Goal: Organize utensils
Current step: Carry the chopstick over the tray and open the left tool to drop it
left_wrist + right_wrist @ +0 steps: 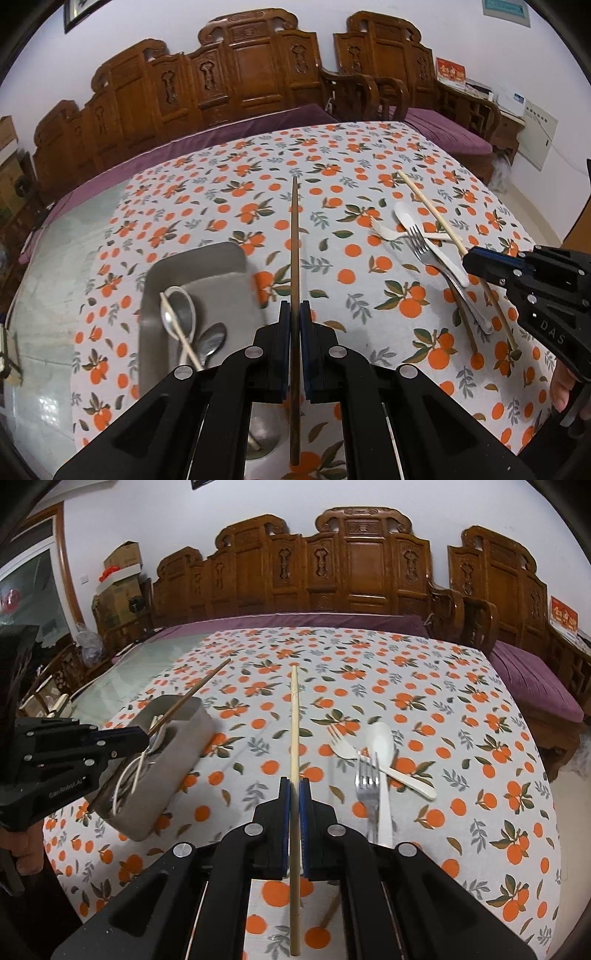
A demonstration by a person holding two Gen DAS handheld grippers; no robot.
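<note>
Nearest my left wrist lens, the left gripper point(294, 314) pinches a dark brown chopstick point(294, 236) between its blue pads; the stick runs straight ahead past the fingertips and trails back under the camera. Nearest my right wrist lens, the right gripper point(294, 790) is pressed onto a pale bamboo chopstick point(294, 720) in the same fashion, its tip pointing toward the far edge of the table.

The grey tray point(225, 258) serves as landmark. It stands on the orange-print tablecloth point(343, 162), just left of my left gripper. Inside it lie a metal ladle-like spoon point(179, 314), a smaller metal spoon point(212, 343) and a pale chopstick point(181, 334) laid across both. From the right wrist view the tray point(184, 746) appears deep-walled, and the dark chopstick point(194, 694) hangs over its near rim; I cannot tell whether the stick touches the rim.

Well right of the tray, loose utensils lie in a small heap: a white plastic spoon point(410, 218), a white plastic fork point(386, 230) crossing under it, and a metal fork point(424, 247) lying over the spoon's handle. Beside them a further brown stick point(466, 325) rests on the cloth, probably another chopstick.
</note>
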